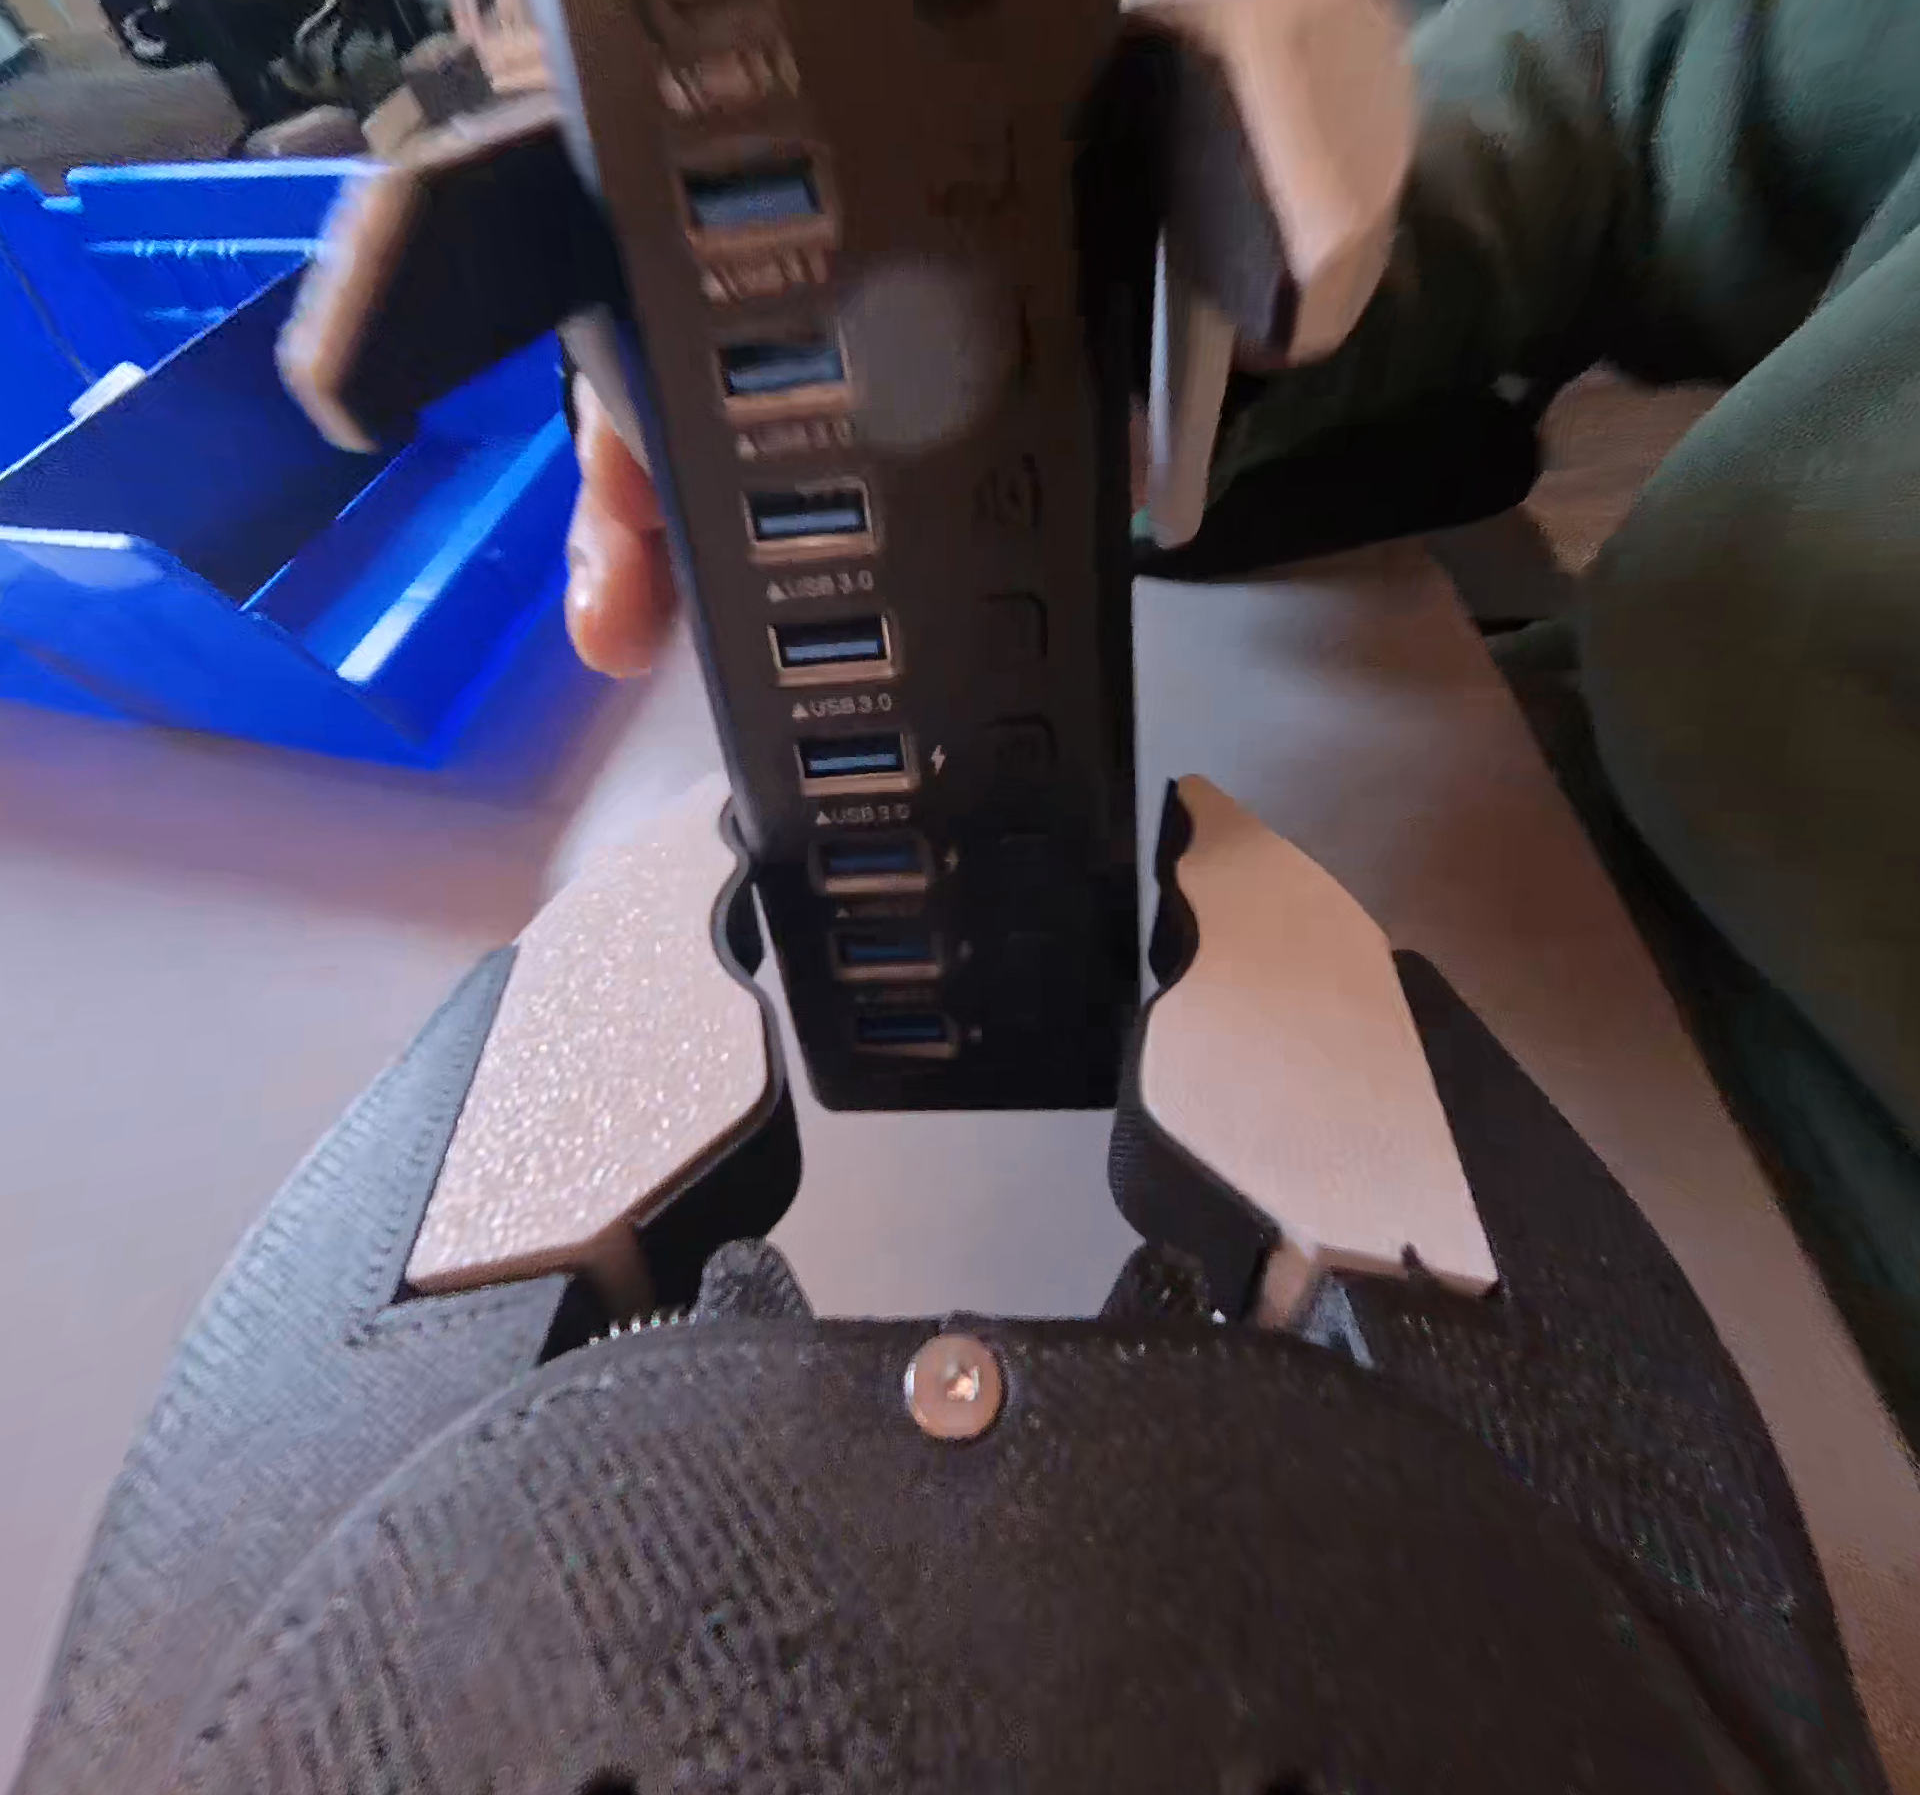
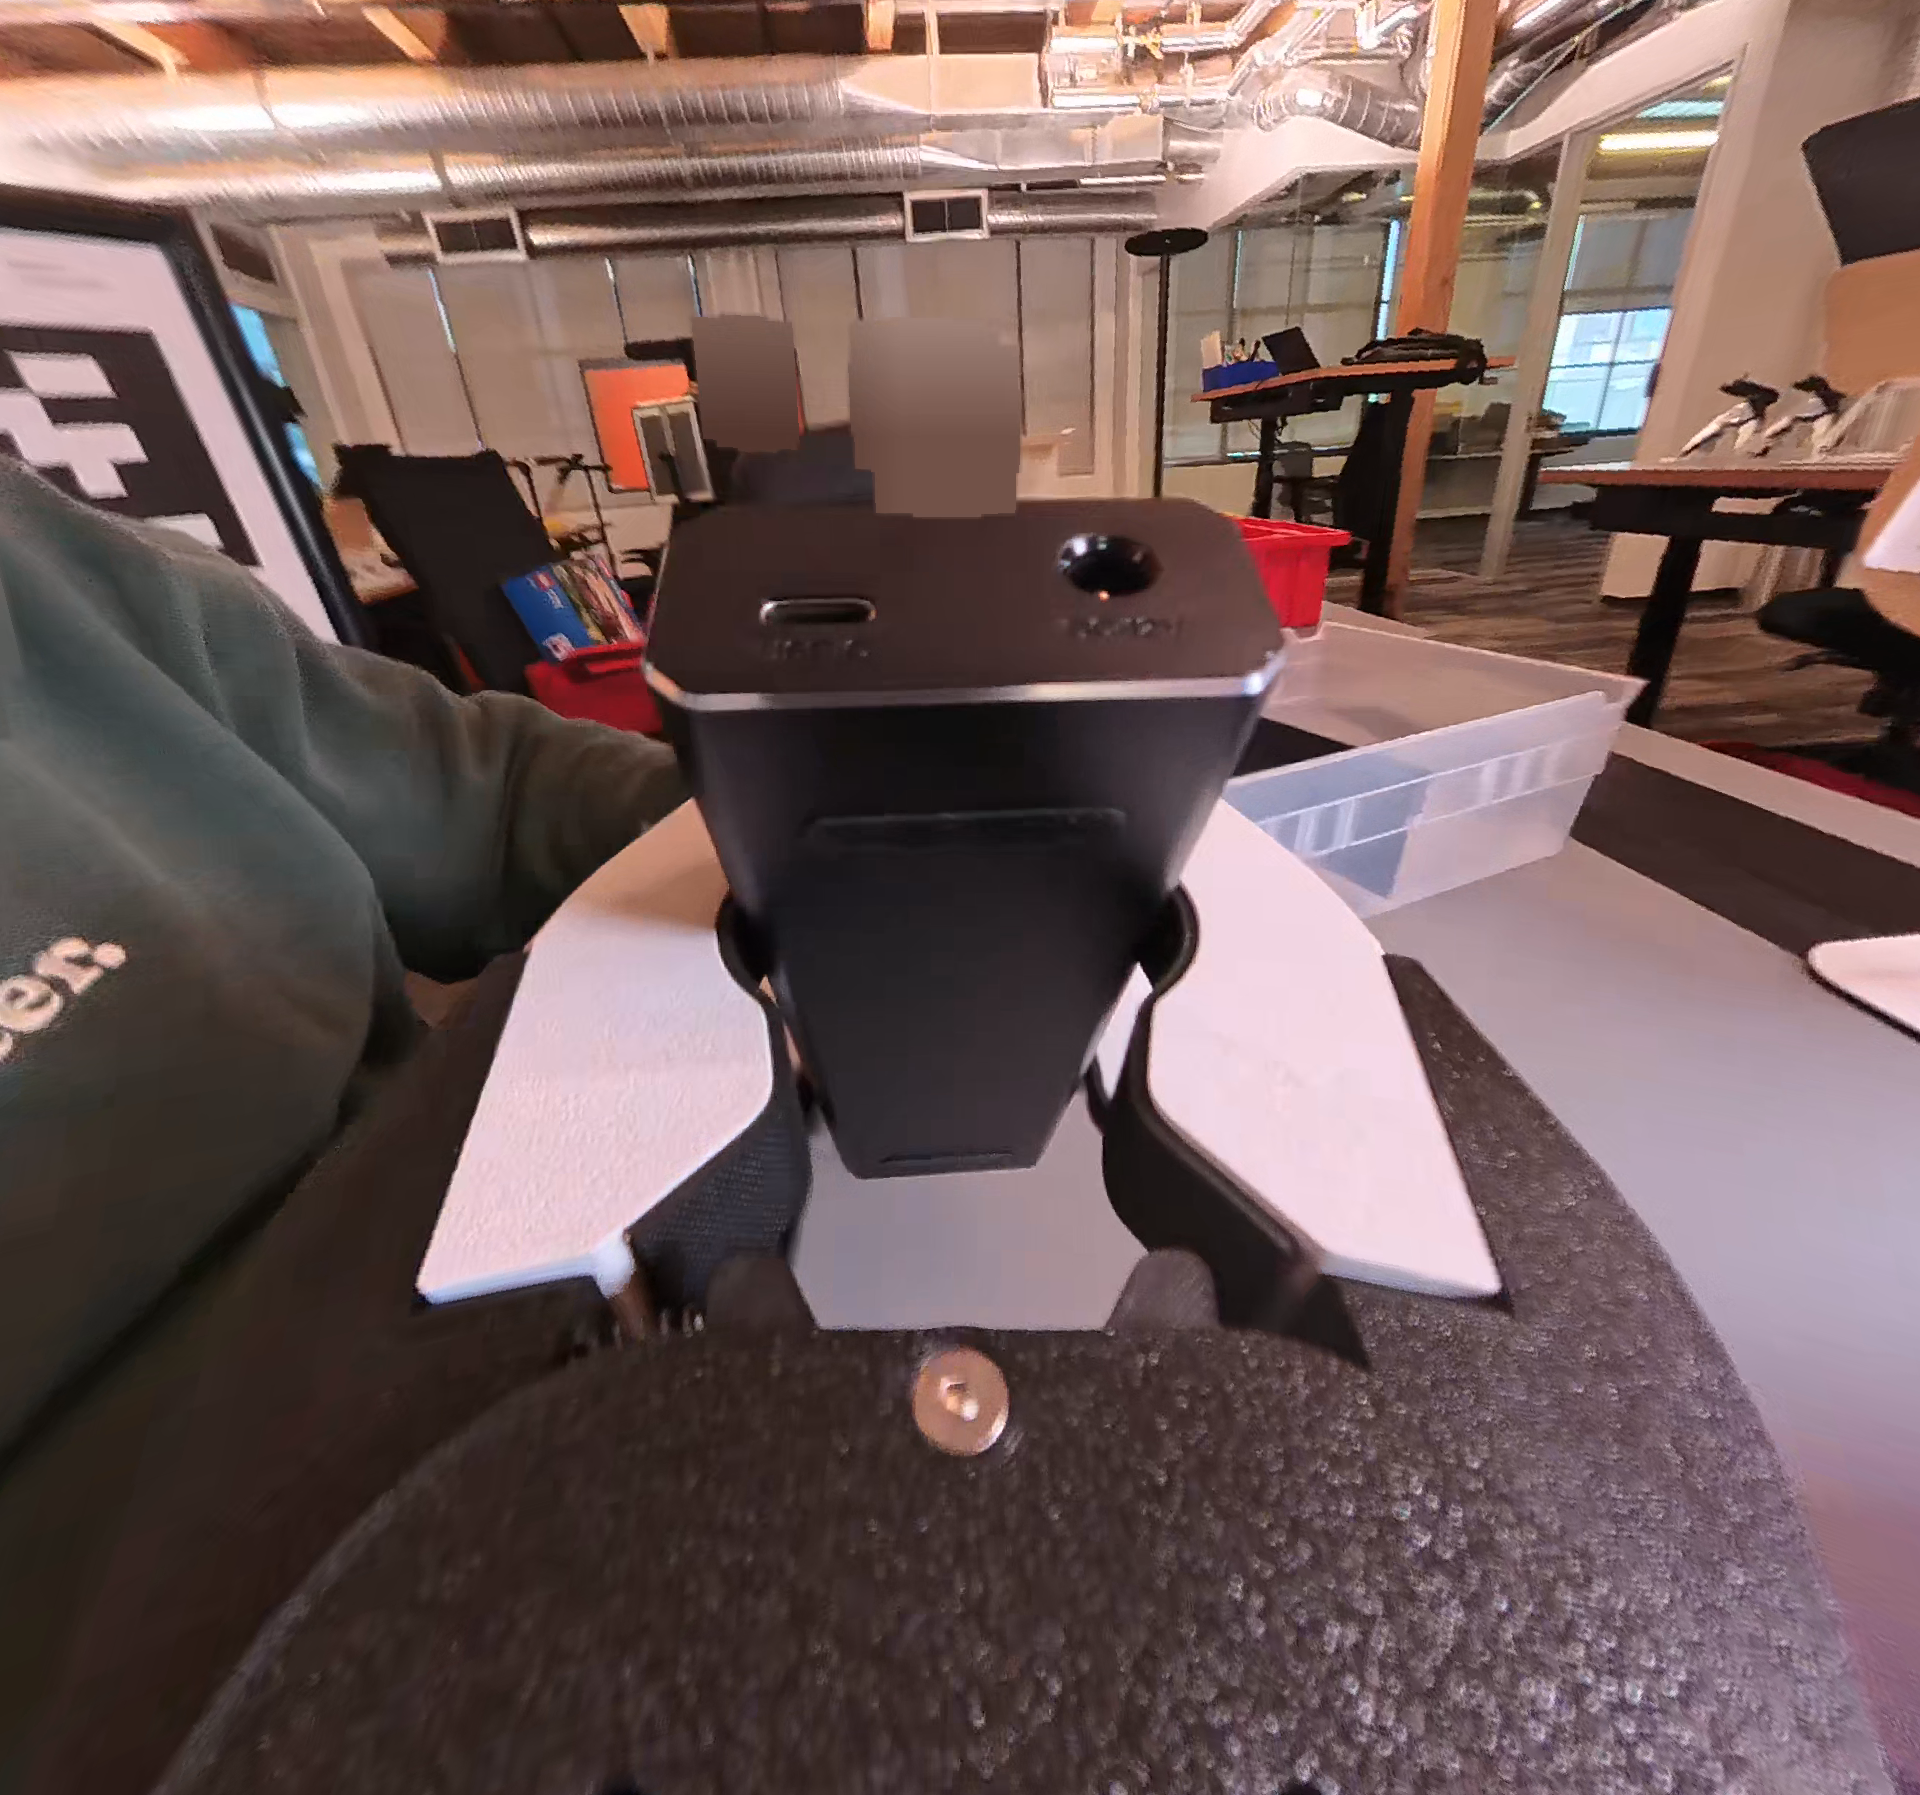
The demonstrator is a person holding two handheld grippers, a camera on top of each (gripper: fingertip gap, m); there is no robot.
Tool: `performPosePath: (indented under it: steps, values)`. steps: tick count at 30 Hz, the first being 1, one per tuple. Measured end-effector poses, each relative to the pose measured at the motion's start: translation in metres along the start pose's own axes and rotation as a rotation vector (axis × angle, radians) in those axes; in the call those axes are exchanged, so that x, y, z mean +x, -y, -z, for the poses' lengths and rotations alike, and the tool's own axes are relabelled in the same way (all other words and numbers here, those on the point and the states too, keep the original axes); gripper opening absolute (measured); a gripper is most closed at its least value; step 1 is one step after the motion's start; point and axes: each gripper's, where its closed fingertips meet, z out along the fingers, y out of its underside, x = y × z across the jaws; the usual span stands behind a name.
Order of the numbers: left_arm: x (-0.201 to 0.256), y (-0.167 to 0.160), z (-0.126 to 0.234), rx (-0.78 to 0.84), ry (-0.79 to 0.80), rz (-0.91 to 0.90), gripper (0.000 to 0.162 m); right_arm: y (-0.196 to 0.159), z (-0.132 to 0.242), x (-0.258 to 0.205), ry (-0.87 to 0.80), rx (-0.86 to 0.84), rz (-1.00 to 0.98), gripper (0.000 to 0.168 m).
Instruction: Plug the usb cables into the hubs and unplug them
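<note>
Table [image 1: 312,966]: pale surface across the lower half of the left wrist view; also at the right edge of the right wrist view.
Blue bin [image 1: 260,540]: left edge of the left wrist view, standing on the table, open top, contents not clear.
Clear tray [image 2: 1455,769]: right of centre in the right wrist view, on the table behind the hub.
Sleeve [image 2: 187,810]: dark green, fills the left side of the right wrist view; the same garment takes the right side of the left wrist view.
Hub [image 1: 894,519]: long black bar, centre of both views, lifted off the table. Its face shows a column of ports, all empty as far as the blur allows. The end face in the right wrist view carries a small slot port and a round socket.
Right gripper [image 2: 956,976]: clamped on the hub body, both fingers touching its sides. It also appears blurred at the top of the left wrist view, holding the far end.
Left gripper [image 1: 951,935]: jaws wide, straddling the near end of the hub; the left finger [image 1: 644,1018] touches or nearly touches the hub edge, the right finger stands just clear.
USB cables: none in view.
Progress: judged early; hub picked up, no plug seated. Left to do: fetch a cable, insert, withdraw.
</note>
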Motion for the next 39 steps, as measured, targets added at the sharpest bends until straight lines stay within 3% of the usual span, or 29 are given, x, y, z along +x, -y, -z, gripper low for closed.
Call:
performPosePath:
  steps: [6, 11, 18, 24, 27, 32, 34, 36, 39]
  values:
    - [-0.009, 0.006, 0.002, 0.053, 0.031, 0.097, 0.072, 0.011, -0.008, 0.011, 0.014, 0.047, -0.061, 0.071]
    - [-0.009, 0.010, 0.006, 0.095, -0.005, 0.179, 0.072, -0.009, -0.016, 0.020, -0.043, -0.083, -0.009, 0.083]
    - [-0.008, -0.003, 0.002, 0.040, 0.001, 0.138, 0.072, -0.027, -0.018, 0.017, -0.026, -0.136, -0.020, 0.078]
    - [-0.009, 0.009, 0.010, 0.108, 0.014, 0.102, 0.067, -0.013, -0.011, 0.014, -0.017, -0.075, 0.006, 0.075]
    - [-0.034, 0.022, 0.043, 0.165, 0.133, 0.066, 0.065, 0.007, 0.003, 0.023, -0.045, -0.030, 0.033, 0.073]
    - [-0.102, 0.048, 0.166, 0.350, 0.512, 0.006, 0.005, 0.016, 0.037, 0.046, -0.130, -0.026, 0.013, 0.073]
    - [-0.124, 0.047, 0.213, 0.373, 0.639, 0.006, 0.000, 0.012, 0.045, 0.048, -0.133, -0.024, -0.008, 0.074]
    - [-0.144, 0.021, 0.238, 0.211, 0.745, -0.016, 0.000, 0.009, 0.050, 0.046, -0.123, -0.013, -0.030, 0.073]
    - [-0.156, -0.039, 0.238, -0.124, 0.701, 0.032, 0.000, 0.010, 0.054, 0.043, -0.118, -0.021, -0.013, 0.073]
